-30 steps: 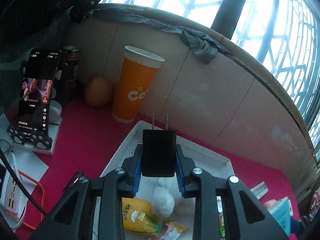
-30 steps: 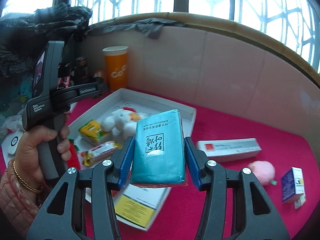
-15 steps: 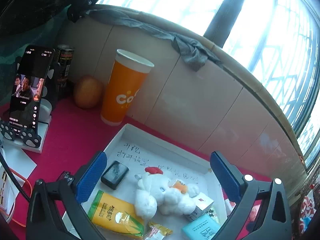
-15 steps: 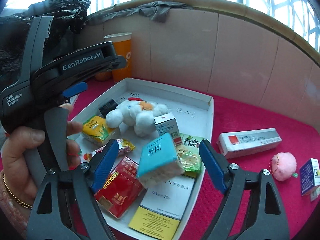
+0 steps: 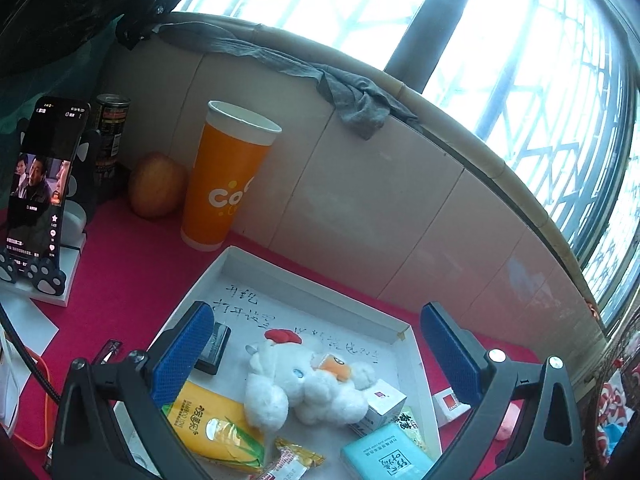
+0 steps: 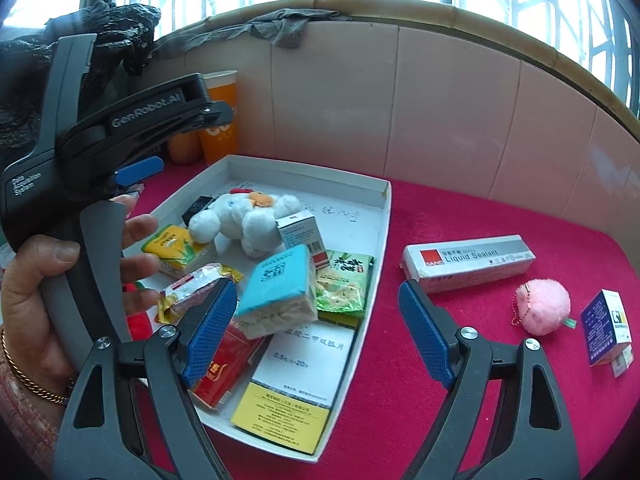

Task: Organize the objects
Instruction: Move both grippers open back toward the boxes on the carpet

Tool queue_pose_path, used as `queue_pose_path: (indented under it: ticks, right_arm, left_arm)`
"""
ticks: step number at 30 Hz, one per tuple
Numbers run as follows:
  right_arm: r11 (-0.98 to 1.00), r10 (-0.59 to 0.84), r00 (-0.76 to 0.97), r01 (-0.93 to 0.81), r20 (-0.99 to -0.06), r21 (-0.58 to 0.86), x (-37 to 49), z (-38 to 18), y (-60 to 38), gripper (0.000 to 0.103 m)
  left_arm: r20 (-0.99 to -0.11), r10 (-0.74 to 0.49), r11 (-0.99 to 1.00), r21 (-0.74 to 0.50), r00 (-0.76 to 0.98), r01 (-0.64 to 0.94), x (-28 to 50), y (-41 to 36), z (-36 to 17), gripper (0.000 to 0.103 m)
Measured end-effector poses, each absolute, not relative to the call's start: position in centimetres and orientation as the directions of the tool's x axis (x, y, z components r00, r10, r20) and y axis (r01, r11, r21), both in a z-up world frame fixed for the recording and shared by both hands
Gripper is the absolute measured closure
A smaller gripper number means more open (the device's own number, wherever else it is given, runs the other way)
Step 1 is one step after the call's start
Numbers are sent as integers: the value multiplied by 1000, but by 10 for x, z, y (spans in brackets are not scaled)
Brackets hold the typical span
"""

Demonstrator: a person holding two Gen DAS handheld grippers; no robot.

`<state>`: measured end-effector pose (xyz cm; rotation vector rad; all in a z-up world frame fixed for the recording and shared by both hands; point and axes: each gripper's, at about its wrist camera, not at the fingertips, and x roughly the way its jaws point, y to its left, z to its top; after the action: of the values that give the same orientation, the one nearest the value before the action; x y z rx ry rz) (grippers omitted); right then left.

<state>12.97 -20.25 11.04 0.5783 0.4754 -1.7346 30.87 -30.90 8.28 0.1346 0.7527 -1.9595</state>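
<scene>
Left gripper (image 5: 316, 344) is released, jaws spread wide with nothing between them, hovering over the white tray (image 5: 320, 280); they have just been opening. The black charger (image 5: 214, 346) lies flat in the tray's far-left corner, partly hidden behind the left blue pad. Right gripper (image 6: 316, 320) is also released, jaws wide and just been opening, nothing pinched. The teal tissue pack (image 6: 280, 286) sits tilted in the tray on top of other packets, just beside the left blue pad, not touched by it as far as can be seen. Also in the tray: white plush chicken (image 6: 244, 216), yellow drink pouch (image 6: 170, 246), red box (image 6: 224, 364), green snack packet (image 6: 344, 284), small white box (image 6: 298, 230), candy wrapper (image 6: 192, 290), yellow-and-white leaflet box (image 6: 296, 388). Outside the tray on the red cloth (image 6: 460, 232): sealant box (image 6: 468, 262), pink pompom (image 6: 542, 306), small blue-white box (image 6: 606, 322). A hand (image 6: 44, 292) holds the left gripper's handle. Behind the tray stand an orange cup (image 5: 226, 180), an apple (image 5: 156, 190), a can (image 5: 112, 128) and a phone on a stand (image 5: 44, 180).
</scene>
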Motion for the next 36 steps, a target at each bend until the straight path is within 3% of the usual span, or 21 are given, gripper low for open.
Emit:
queue_pose_path:
  ticks: [16,28,36]
  right_arm:
    - [-454,-707,-352,891,-613,13,57,103,-158,19]
    - [-721,-560,-522,690,-644,68,-50,90,-81,19]
    - [-795,-409,-600,605,-688,-55,-122,74,-37,19]
  left_arm:
    - [-400,-742,-382,-409,-539,829,293,-303,83,0]
    - [-405,-703,-476,-342,-584,810,269,-291,81,0]
    - [-358,-657,-591,-301,-663,748,252,-271,88,0]
